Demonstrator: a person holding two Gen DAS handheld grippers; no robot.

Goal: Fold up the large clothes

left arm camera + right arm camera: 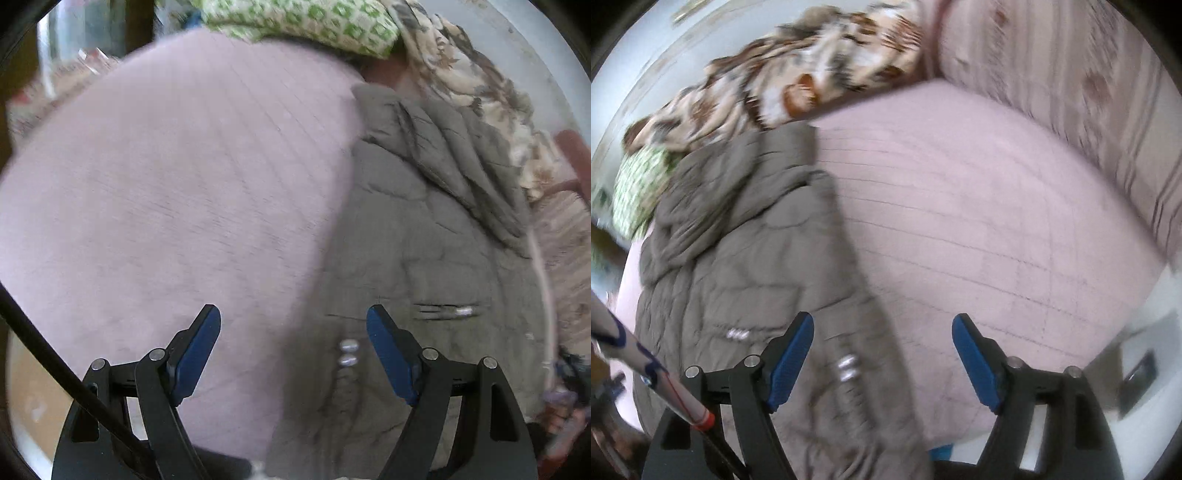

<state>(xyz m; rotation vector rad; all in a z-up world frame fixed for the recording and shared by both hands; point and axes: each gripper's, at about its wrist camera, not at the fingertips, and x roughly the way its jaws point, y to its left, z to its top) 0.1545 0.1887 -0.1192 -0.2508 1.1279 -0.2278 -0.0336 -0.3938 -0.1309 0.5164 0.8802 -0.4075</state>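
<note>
1. My left gripper hangs over the bed, jaws spread wide with nothing between them.
2. The grey padded jacket lies flat on the pink cover, ahead and to the right of my left jaws; its two snaps show just inside the right finger.
3. My right gripper also stands wide open and empty; the jacket's edge runs under its left finger, bare cover under the right.
4. A patterned blanket is heaped beyond the hood.
</note>
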